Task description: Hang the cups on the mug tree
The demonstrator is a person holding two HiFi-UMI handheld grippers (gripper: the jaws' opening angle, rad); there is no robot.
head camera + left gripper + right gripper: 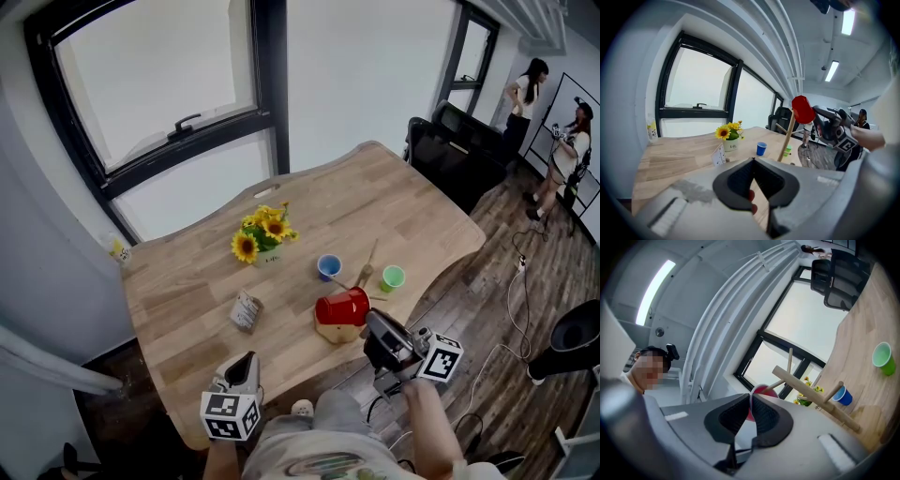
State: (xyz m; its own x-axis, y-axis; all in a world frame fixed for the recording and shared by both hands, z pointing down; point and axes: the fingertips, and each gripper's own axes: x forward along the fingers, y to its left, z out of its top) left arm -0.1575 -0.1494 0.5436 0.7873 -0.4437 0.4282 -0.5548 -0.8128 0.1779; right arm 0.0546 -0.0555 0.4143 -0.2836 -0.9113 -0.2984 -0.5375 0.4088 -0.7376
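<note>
A red cup (342, 307) lies on its side at the top of the wooden mug tree (338, 331), with my right gripper (367, 317) shut on its rim. In the right gripper view a peg of the mug tree (811, 397) reaches into the red cup (760, 391) between the closed fingers of the right gripper (751, 401). A blue cup (329, 266) and a green cup (393, 277) stand on the table behind the tree. My left gripper (248, 358) hovers shut and empty at the table's front edge. In the left gripper view, the left gripper (752, 160) faces the red cup (803, 108).
A pot of sunflowers (264, 234) and a small folded card (247, 309) sit left of the tree on the wooden table (187, 291). A black chair (450, 141) stands at the far end. Two people (525, 94) stand at the back right.
</note>
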